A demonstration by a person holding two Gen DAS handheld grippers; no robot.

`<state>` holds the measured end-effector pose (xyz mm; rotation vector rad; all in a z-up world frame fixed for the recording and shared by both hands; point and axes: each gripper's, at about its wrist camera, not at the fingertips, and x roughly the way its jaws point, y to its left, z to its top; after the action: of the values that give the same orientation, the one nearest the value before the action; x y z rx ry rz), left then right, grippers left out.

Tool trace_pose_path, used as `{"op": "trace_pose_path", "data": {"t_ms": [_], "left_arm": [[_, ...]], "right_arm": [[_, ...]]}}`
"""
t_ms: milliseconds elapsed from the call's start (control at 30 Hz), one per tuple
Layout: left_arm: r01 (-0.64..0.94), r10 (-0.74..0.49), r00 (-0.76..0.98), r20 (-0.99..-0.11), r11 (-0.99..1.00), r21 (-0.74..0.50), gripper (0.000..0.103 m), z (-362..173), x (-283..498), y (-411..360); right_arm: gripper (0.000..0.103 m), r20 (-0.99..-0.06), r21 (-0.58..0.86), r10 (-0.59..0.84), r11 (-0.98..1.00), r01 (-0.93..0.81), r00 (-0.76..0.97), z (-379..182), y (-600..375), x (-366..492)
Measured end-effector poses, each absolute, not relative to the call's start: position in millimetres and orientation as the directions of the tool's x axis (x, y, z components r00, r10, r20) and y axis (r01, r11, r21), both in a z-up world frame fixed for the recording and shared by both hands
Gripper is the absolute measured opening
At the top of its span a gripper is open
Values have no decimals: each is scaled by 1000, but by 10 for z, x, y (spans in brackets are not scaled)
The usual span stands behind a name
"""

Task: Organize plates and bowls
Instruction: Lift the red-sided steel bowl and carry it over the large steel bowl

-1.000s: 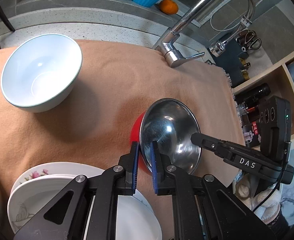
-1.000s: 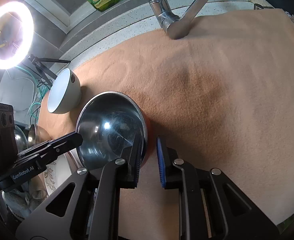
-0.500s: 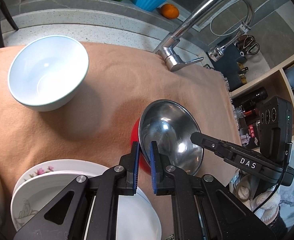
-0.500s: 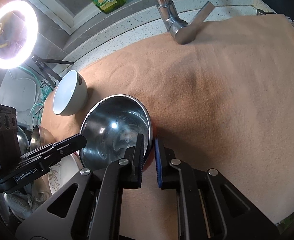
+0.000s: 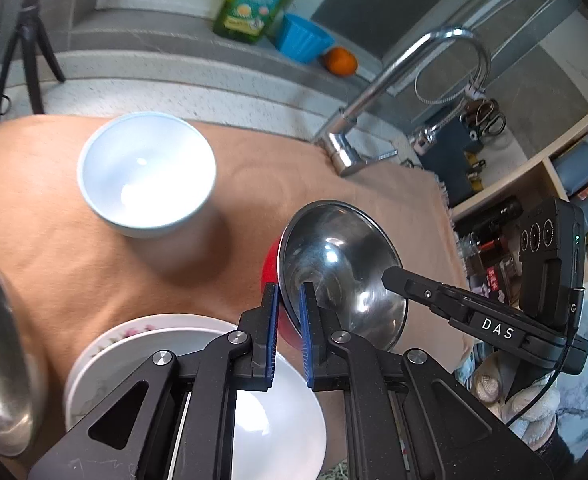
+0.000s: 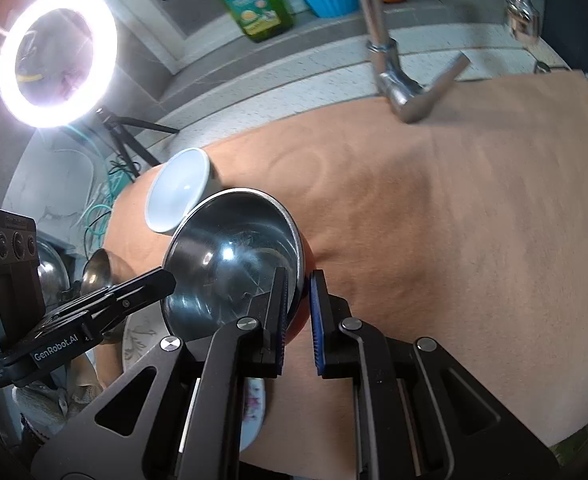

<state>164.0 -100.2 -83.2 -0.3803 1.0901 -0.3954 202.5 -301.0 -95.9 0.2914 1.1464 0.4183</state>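
Steel bowl (image 5: 343, 276), red outside, pinched on opposite rims: left gripper (image 5: 288, 322) on its near-left edge, right gripper (image 6: 298, 312) on its right. White bowl (image 5: 146, 174) sits beyond-left on table (image 6: 453, 208); plate stack (image 5: 134, 344) below left gripper.

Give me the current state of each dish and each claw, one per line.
Steel bowl with red outside: upright, gripped at opposite rims by both claws.
Left claw: shut on the bowl's rim.
Right claw: shut on the bowl's rim.
White bowl: upright, empty, standing alone on the tan cloth.
Plate stack: flat, floral plate lowest, nothing on top.
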Motion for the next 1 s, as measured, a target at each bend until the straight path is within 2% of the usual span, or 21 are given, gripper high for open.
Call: {"op": "trace_pose_path", "data": {"t_ms": [533,1000], "left_arm": [[24,-426,533,-731,872,-490,9,-523,1208,-190],[-141,-297,618,-728,869,-475,9,-405,757,694]], "right_arm": [[11,-776,434,535,837,-334,333,-586,-2181,1882],[11,-766,417,595,747,-518,243,-473,-1079,1696]]}}
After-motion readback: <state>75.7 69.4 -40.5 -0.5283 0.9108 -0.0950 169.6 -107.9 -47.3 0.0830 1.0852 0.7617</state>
